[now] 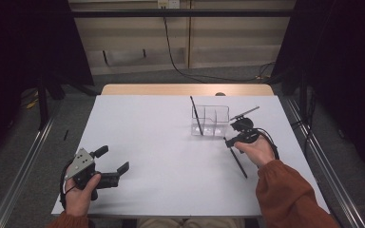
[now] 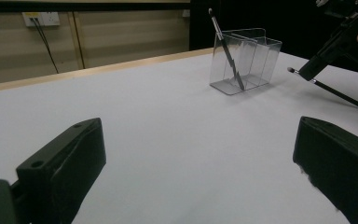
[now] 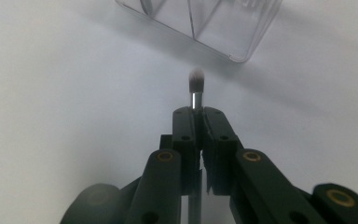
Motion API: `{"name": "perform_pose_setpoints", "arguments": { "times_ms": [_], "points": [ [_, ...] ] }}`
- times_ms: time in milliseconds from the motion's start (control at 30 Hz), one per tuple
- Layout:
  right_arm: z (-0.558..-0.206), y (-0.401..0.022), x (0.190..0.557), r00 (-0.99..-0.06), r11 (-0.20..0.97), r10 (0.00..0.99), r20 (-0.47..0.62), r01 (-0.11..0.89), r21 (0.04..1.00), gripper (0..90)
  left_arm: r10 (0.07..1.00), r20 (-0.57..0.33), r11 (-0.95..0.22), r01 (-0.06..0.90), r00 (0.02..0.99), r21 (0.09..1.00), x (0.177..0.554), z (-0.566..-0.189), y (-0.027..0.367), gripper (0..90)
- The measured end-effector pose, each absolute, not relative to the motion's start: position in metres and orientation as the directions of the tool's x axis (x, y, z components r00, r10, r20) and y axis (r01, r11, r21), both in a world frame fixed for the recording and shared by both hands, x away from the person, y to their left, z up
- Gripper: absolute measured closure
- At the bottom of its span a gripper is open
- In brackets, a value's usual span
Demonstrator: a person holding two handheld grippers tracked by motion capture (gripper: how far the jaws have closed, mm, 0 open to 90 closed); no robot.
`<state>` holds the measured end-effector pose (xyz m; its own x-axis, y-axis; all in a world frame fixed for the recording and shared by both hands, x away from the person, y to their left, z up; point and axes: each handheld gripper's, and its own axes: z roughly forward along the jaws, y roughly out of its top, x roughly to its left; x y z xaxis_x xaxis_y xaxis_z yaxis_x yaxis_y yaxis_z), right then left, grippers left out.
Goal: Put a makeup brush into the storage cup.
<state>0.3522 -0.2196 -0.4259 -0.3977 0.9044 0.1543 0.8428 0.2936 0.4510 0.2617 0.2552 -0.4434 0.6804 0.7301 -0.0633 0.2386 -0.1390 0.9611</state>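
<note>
A clear divided organizer (image 1: 210,121) (image 2: 247,60) (image 3: 214,23) stands on the white table, right of centre. One dark brush (image 1: 196,115) (image 2: 226,51) leans in its left compartment. My right gripper (image 1: 228,141) (image 2: 307,70) (image 3: 200,114) is just in front of the organizer's right end, shut on a second makeup brush (image 1: 237,161) (image 2: 340,94) close to its bristles (image 3: 196,84). The bristle tip points toward the organizer and the long handle trails back toward the person. My left gripper (image 1: 113,159) (image 2: 198,158) rests at the table's front left, open with nothing between its jaws.
The white table top (image 1: 157,142) has a wooden strip (image 1: 185,89) along its far edge. Metal rails (image 1: 24,161) run along both sides on the floor. A cable (image 1: 180,66) hangs from a wall socket behind the table.
</note>
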Motion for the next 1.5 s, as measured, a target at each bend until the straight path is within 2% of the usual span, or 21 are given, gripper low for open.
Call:
{"name": "perform_pose_setpoints", "arguments": {
  "times_ms": [433,867,1233,1500],
  "points": [
    [-0.41,-0.23,0.337,-0.404,0.254,0.901,0.158,0.786,0.564,84.3,0.729,-0.064,-0.139,0.239,0.681,0.961,0.262,-0.443,0.255,2.4],
    [-0.395,-0.239,0.324,-0.443,0.21,0.882,0.162,0.677,0.706,84.3,0.729,-0.063,-0.139,0.239,0.681,0.961,0.262,-0.443,0.255,2.4],
    [-0.393,-0.242,0.323,-0.449,0.154,0.875,0.181,0.612,0.776,84.3,0.73,-0.066,-0.135,0.239,0.68,0.962,0.262,-0.443,0.255,2.4],
    [-0.393,-0.242,0.319,-0.471,0.116,0.864,0.175,0.526,0.843,84.3,0.73,-0.061,-0.139,0.235,0.681,0.962,0.262,-0.443,0.255,2.4]
  ]
}}
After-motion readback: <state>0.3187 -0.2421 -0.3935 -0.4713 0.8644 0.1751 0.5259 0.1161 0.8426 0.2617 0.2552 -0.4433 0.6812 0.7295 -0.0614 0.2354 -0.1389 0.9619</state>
